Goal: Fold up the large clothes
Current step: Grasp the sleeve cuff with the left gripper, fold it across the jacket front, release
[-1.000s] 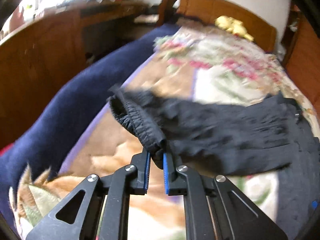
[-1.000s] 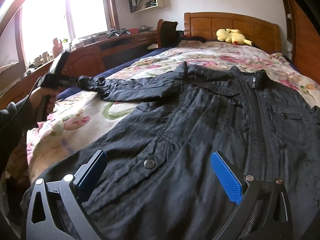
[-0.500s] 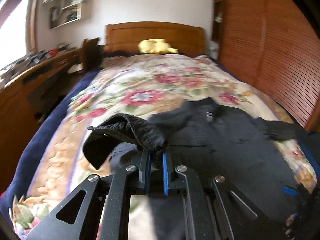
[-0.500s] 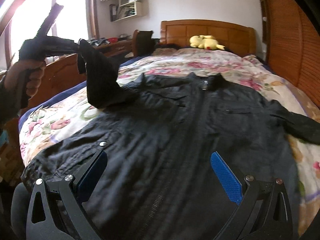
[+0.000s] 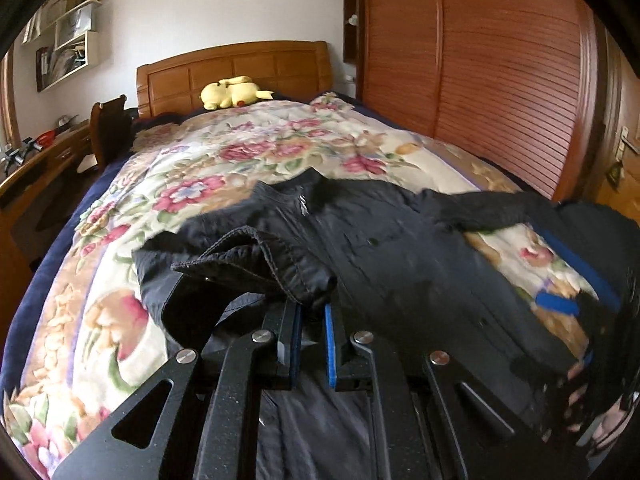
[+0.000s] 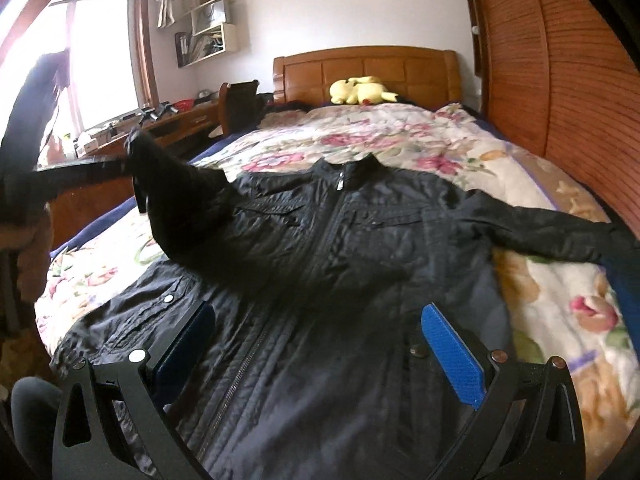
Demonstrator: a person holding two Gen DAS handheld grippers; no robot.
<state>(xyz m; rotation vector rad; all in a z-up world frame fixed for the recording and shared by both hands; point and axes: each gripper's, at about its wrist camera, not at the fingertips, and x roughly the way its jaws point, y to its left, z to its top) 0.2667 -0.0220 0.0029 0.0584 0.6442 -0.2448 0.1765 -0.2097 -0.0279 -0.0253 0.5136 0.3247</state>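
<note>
On the floral-quilted bed [image 6: 400, 136], black zip-front fabric jacket [image 6: 340, 264] lies flat. Left tongs [image 5: 310, 312] pinch its sleeve cuff [image 5: 256, 256]; right tongs [image 6: 320, 344] hover spread. Risk: thin pinch slips, sleeve drops bunched.

A home bedroom. A bed with a wooden headboard [image 6: 364, 66] and a flowered quilt [image 6: 400, 140] fills the room, a yellow plush toy [image 6: 362, 90] lying at its head edge. A louvred wooden wardrobe [image 5: 500, 60] stands along its right edge, a cluttered bench [image 6: 160, 120] under a window [image 6: 100, 60] along the left, and wall shelves [image 6: 208, 24] hang above.
</note>
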